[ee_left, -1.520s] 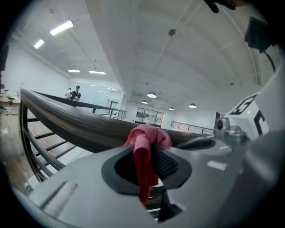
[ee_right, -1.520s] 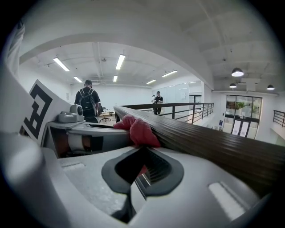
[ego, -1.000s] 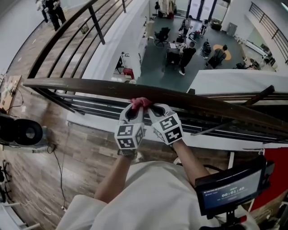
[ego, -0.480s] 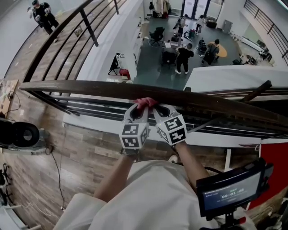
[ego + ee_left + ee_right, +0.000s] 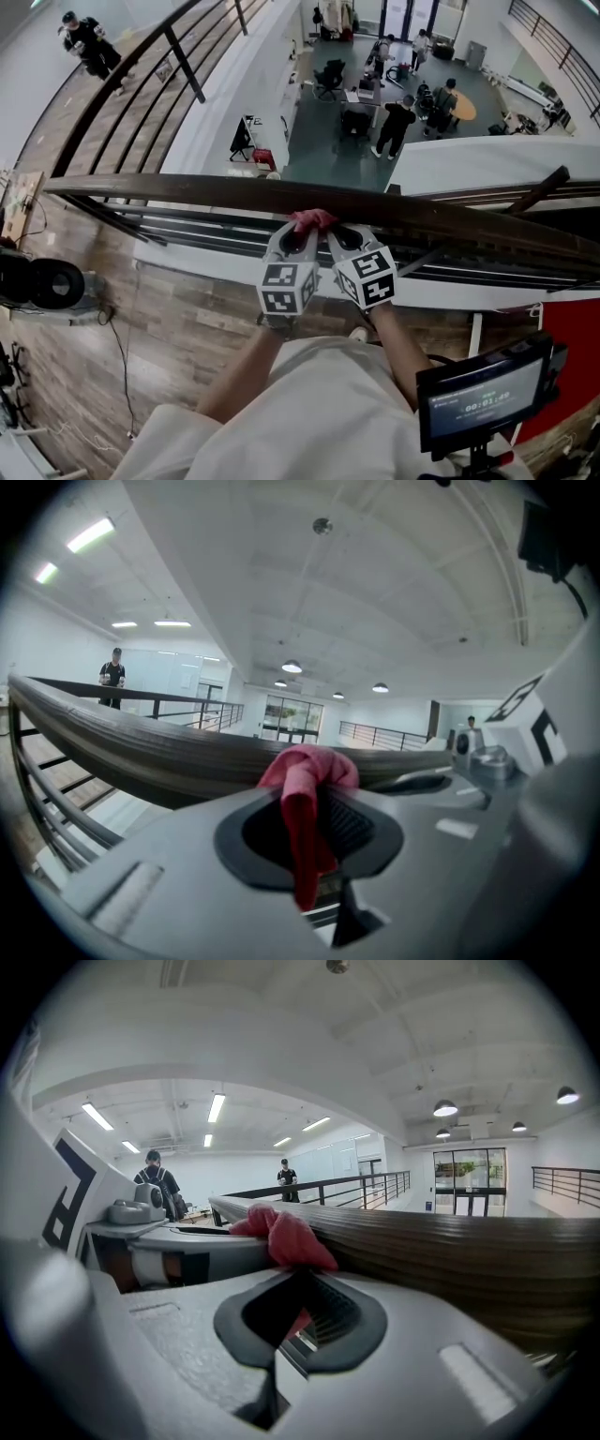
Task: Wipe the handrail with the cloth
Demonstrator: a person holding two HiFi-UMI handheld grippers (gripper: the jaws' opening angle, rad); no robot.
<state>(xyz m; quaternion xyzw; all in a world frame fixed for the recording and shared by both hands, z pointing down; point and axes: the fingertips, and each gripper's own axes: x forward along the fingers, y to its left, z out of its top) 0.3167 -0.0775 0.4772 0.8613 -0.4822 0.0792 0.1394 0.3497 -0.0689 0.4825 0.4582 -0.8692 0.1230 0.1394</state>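
Note:
A dark wooden handrail (image 5: 187,192) runs across the head view above a drop to a lower floor. A pink cloth (image 5: 314,219) rests bunched against the rail's near side. My left gripper (image 5: 302,234) and right gripper (image 5: 336,233) sit side by side, both shut on the cloth. The left gripper view has the cloth (image 5: 307,789) hanging down between the jaws, with the handrail (image 5: 141,747) just behind it. Seen from the right gripper, the cloth (image 5: 281,1237) is pressed to the handrail (image 5: 450,1251), and the left gripper body lies beside it.
Metal railing bars (image 5: 169,230) run under the handrail. Beyond it lies an open lower floor with desks and people (image 5: 394,122). A screen on a stand (image 5: 483,398) is at my lower right, and black equipment (image 5: 37,281) sits on the wooden floor to the left.
Both grippers with the cloth have slid a little to the right along the handrail. Their hold on the cloth is unchanged.

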